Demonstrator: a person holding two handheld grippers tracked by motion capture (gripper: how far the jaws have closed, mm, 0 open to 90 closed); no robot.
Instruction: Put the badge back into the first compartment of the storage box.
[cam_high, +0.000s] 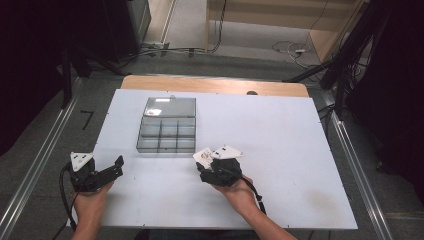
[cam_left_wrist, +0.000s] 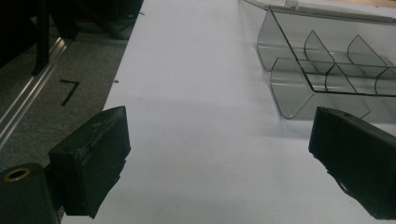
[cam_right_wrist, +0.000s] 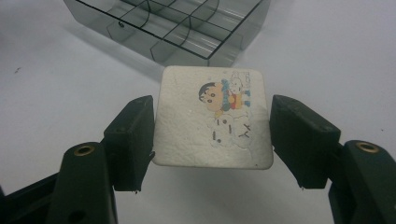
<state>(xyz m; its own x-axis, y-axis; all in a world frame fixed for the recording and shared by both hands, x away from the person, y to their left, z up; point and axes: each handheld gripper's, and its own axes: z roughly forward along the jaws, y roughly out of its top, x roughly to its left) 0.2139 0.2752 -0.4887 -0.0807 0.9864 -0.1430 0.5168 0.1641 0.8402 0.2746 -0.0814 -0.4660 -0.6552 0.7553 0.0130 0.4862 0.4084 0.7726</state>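
White table (cam_high: 280, 165): right gripper (cam_right_wrist: 212, 126) pinching cartoon tile (cam_right_wrist: 212, 119); left gripper (cam_left_wrist: 219, 149) spread, resting.

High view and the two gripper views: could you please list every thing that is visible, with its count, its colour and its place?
white board: 1, white, lies on the table top and covers most of it.
table: 1, light wood, a strip shows beyond the far edge of the board.
compartment box: 1, clear grey plastic with dividers, lid open toward the far side, on the board's left half.
square tile: 1, white with a colourful cartoon picture, held between the right gripper's fingers, above the board just near of the box.
cables: several, black and white, on the floor beyond the table.
left gripper: 1, black, fingers apart and empty, at the board's near left corner.
right gripper: 1, black, shut on the tile.
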